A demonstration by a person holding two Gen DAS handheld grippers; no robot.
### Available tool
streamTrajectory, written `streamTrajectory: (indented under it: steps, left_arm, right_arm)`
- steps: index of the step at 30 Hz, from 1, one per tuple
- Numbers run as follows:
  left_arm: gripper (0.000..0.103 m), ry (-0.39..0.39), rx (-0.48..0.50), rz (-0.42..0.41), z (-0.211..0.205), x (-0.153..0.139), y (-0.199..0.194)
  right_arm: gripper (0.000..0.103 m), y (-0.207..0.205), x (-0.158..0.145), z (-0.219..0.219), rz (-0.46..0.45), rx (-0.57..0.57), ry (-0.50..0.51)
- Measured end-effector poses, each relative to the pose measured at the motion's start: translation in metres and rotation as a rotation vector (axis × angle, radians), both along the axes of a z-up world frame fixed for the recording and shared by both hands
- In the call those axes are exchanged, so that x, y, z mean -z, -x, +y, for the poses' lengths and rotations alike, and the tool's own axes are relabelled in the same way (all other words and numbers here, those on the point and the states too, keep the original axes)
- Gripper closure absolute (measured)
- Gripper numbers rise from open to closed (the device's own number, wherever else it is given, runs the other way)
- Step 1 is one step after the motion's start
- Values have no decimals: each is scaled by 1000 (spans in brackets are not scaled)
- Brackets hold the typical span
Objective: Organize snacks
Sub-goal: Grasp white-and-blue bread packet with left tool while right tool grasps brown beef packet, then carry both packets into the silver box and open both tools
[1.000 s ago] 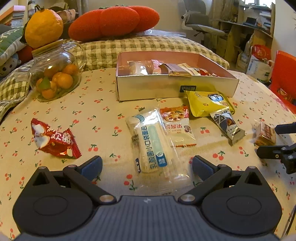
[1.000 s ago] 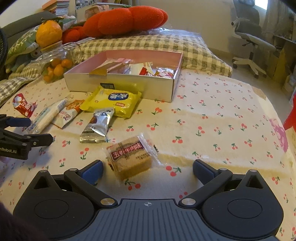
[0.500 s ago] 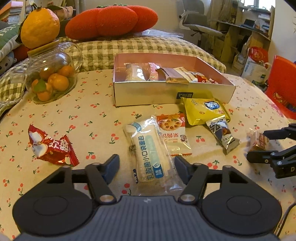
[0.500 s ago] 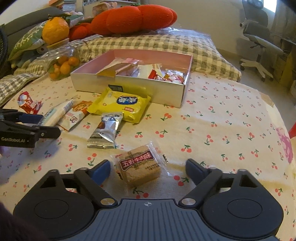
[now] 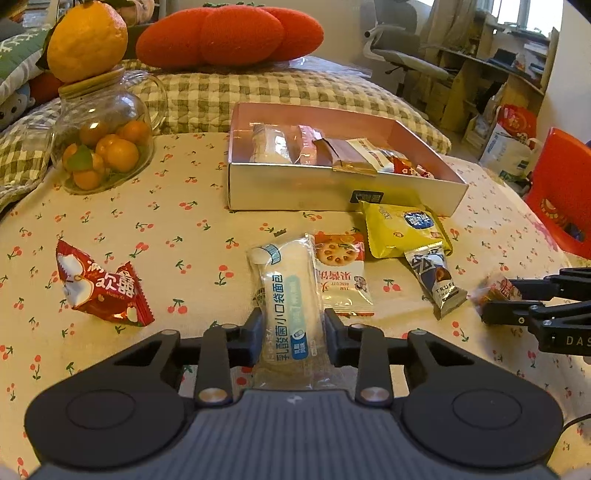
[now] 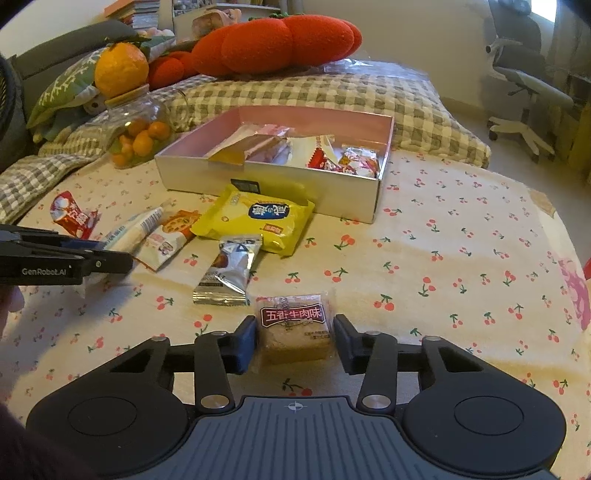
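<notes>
Left wrist view: the left gripper (image 5: 291, 338) pointed down and forward over the cherry-print tabletop (image 5: 192, 236), its jaws closing, with both pads already against the sides of a long clear-wrapped bread packet (image 5: 286, 295). A jam biscuit packet (image 5: 341, 275) lay touching the bread's right side. Farther right lay a yellow snack bag (image 5: 400, 229) and a silver truffle chocolate bar (image 5: 436, 278), and a red candy packet (image 5: 99, 288) lay well apart at left. At the right edge the right gripper (image 5: 495, 299) reached in level around a small wrapped snack. Behind stood a shallow pink-lined box (image 5: 295, 192) holding several wrapped snacks. A glass jar (image 5: 101, 136) of small oranges stood at left with a large orange (image 5: 86, 38) on its lid. A checked quilt, a red cushion (image 5: 229, 33) and an office chair lay beyond.

Right wrist view: the right gripper (image 6: 293, 341) tilted down, jaws closing around a square beef-flavour cake packet (image 6: 293, 326) that lay on the tabletop (image 6: 461, 258). The left pad was at the wrapper's edge, and the right pad stood just clear of it. The left gripper (image 6: 110, 253) came in from the left edge on the bread packet (image 6: 133, 230). The box (image 6: 273, 184) held mixed packets, and the yellow bag (image 6: 255, 219) leaned at its front wall.
</notes>
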State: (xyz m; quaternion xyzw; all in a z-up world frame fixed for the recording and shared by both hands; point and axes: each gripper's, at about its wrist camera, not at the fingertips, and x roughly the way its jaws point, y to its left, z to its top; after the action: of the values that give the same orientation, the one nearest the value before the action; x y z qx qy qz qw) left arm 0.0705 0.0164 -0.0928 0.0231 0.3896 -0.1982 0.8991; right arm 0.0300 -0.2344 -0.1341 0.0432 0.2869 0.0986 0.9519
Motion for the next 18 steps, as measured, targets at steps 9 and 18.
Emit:
streamTrajectory:
  steps: [9,18]
  left_arm:
    - [78,39,-11,33,3,-10,-4]
    - [79,93,-30,43,6,-28,-10]
  right_arm:
    - [62,-2,-7,-6,29,18,-66]
    - [62,-7,-28,-17,36,65,-161]
